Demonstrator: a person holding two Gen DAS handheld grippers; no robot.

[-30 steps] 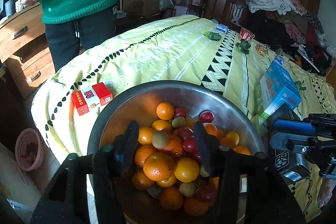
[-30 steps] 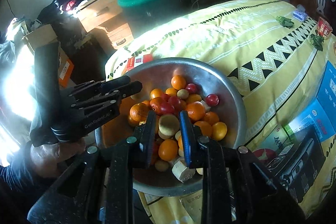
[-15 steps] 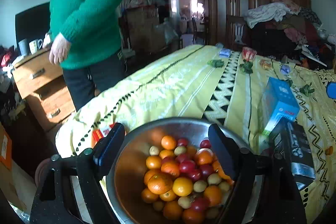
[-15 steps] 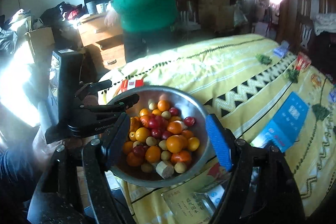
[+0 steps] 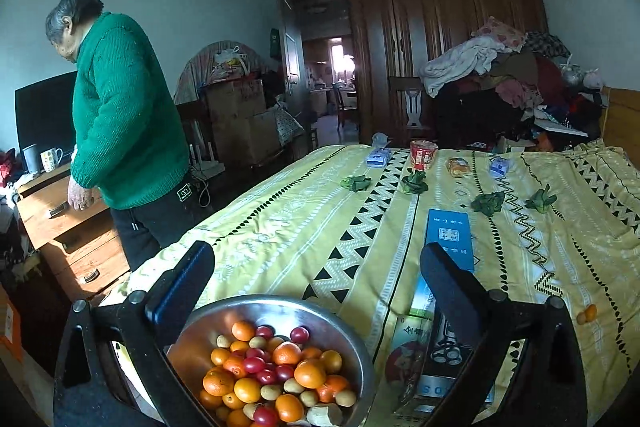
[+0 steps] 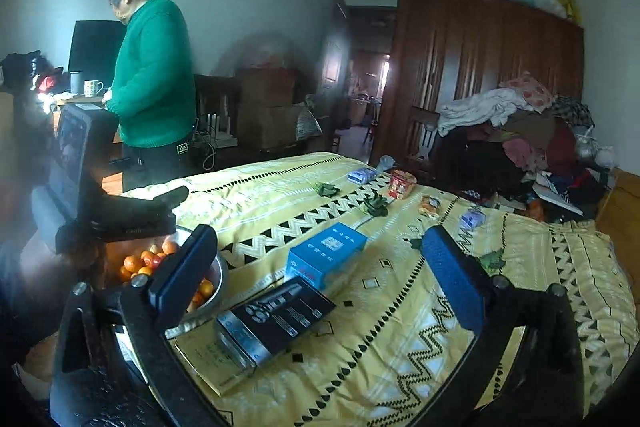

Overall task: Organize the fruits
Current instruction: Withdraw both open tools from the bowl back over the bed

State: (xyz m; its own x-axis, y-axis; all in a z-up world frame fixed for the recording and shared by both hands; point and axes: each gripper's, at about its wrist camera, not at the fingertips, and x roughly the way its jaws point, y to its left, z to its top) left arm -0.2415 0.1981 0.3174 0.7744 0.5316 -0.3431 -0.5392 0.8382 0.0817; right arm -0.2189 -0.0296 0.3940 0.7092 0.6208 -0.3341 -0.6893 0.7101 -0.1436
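A metal bowl (image 5: 352,343) full of oranges (image 5: 310,373), red cherry tomatoes (image 5: 254,364) and small pale fruits stands at the near corner of the yellow bed cover. My left gripper (image 5: 316,267) is open and empty, raised above and behind the bowl. In the right wrist view the bowl (image 6: 221,277) lies at the lower left, partly hidden by my left fingertip. My right gripper (image 6: 320,259) is open and empty above the bed. The left gripper's body (image 6: 120,215) hovers over the bowl. A small orange fruit (image 5: 587,314) lies alone on the cover at the right.
A blue box (image 6: 326,253), a black shaver box (image 6: 276,319) and a flat packet (image 5: 408,351) lie beside the bowl. Green leafy items (image 5: 356,183), small packets and a red cup (image 5: 423,154) lie at the far end. A person in a green sweater (image 5: 124,115) stands by a wooden dresser.
Both grippers have opened wide and pulled up and back from the bowl. The views have tilted up to take in the room. The person has turned toward the dresser.
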